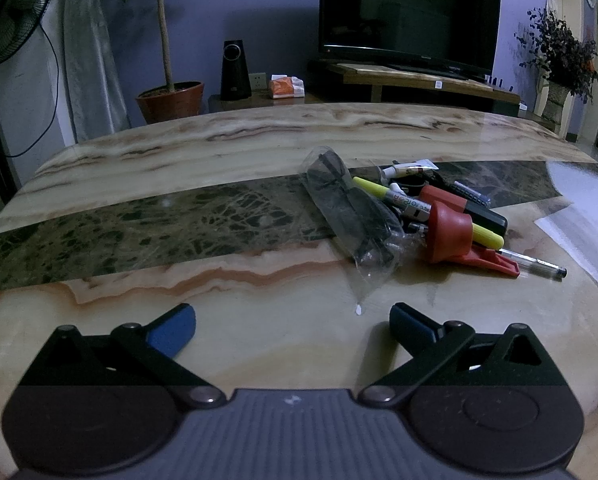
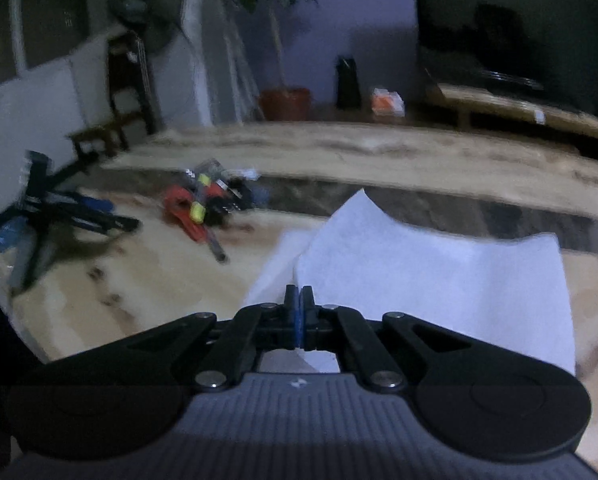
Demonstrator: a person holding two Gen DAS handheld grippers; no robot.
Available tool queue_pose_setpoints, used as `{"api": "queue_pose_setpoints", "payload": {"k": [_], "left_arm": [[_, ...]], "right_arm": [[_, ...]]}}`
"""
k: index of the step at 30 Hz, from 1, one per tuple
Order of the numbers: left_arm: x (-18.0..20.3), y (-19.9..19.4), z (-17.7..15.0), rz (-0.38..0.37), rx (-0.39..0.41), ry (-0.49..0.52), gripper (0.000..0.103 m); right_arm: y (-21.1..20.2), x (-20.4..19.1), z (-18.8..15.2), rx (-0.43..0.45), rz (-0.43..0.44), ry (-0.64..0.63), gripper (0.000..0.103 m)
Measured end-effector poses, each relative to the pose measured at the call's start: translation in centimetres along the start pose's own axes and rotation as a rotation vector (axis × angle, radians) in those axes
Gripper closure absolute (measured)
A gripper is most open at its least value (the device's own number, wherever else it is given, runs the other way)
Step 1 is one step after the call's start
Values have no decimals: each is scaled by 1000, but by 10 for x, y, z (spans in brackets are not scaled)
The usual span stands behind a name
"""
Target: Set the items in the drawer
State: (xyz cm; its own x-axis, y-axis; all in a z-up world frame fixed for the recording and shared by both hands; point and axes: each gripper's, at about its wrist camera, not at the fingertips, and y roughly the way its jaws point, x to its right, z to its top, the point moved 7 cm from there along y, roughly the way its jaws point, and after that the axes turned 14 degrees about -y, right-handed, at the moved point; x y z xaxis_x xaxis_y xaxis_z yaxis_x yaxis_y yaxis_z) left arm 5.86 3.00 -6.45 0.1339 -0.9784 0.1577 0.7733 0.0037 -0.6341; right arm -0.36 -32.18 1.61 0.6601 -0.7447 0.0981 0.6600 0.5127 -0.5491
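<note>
- Left gripper [image 1: 293,326] hovers low over the marble table [image 1: 179,168], blue-padded fingers [image 1: 173,330] spread wide, nothing between them.
- Ahead of it and off to its right sits the heap of items: a clear plastic bag [image 1: 351,212] with something dark inside lies nearest, its tail pointing back toward the fingers.
- Just right of the bag, a red plastic tool [image 1: 451,232] lies in the pile, a yellow highlighter [image 1: 487,236] resting across it.
- A second yellow-tipped marker [image 1: 379,189] leans against the bag, and a clear pen [image 1: 539,265] pokes out at the pile's far right edge.
- A small white tube [image 1: 413,168] lies at the back of the heap.
- No drawer shows in either view.
- Over to the right gripper [image 2: 298,300]: fingers pressed together, pinching the near edge of a white sheet of paper [image 2: 419,268].
- The sheet rises ahead of the fingers and curls; more white paper lies underneath, to its left.
- From this blurred view the same pile appears well off to the left, red tool [image 2: 179,204] visible, with the other gripper [image 2: 71,216] further left still.
- Beyond the table: a television [image 1: 411,12] and a potted tree [image 1: 171,96].
</note>
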Motion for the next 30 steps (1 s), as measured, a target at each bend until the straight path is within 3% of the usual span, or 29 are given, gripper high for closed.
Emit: {"api": "queue_pose_setpoints", "payload": {"k": [4,7,13,25,27,30], "left_arm": [[0,0,0,0,0,0,0],[0,0,0,0,0,0,0],[0,0,0,0,0,0,0],[0,0,0,0,0,0,0],[0,0,0,0,0,0,0],[0,0,0,0,0,0,0]], "right_arm": [[-23,-21,5,37,71,-94,102],[-19,-32,-8,-43,120,-153,102],[-1,-29,-29,-171,101,-180,102],[16,-40,-42,-247,110,-201,99],[17,-42,-45,-254,117,-190,91],[15,-41,-43,-233,95,-194,90]]}}
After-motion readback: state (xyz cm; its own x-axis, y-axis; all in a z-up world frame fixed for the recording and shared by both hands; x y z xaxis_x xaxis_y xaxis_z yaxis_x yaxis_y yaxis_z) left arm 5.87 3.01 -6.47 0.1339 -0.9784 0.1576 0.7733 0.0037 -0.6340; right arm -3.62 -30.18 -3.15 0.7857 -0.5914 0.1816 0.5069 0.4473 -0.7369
